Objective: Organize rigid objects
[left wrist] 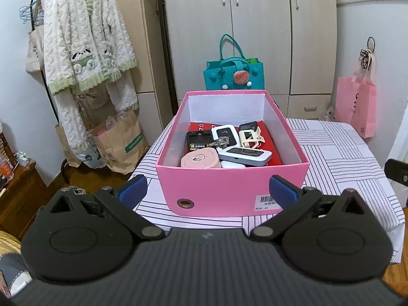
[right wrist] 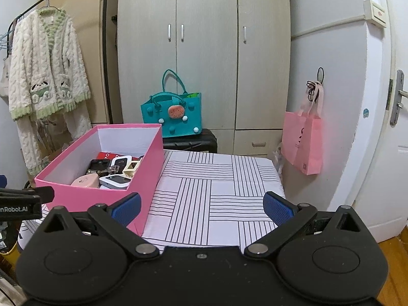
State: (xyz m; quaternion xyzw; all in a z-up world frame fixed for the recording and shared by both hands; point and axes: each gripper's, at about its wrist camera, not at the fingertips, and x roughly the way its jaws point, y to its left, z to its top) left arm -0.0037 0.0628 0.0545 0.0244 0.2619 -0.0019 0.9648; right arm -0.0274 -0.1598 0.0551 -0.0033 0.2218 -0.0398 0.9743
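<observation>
A pink box (left wrist: 229, 186) sits on a table with a striped cloth (left wrist: 339, 158). The left claw (left wrist: 207, 191) is spread wide and holds nothing. Its two blue pads (left wrist: 132, 190) sit low in front of the near wall of the box, one near each bottom corner, and it looks like they are not touching it. The box is right ahead of this claw, with its open top facing up. Inside the box lie many small hard things, packed close together. There is a round pink case (left wrist: 200, 159) near the front wall, a white gadget with a dark screen (left wrist: 244, 155) just beside it, a black gadget (left wrist: 200, 140) behind the pink case, a cream clip (left wrist: 251, 136) toward the back right, and a red flat box (left wrist: 201, 127) under them all. The right claw (right wrist: 202, 207) is spread wide too and holds nothing. It points at the bare striped cloth, and the pink box (right wrist: 102, 186) is off to its left, with the left blue pad (right wrist: 127, 207) near the front right corner of the box. Behind the table stands a teal bag (right wrist: 173, 117) on something dark. A pink bag (right wrist: 303, 141) hangs on the wall to the right. A fluffy white robe (left wrist: 84, 40) hangs on a rack to the left.
</observation>
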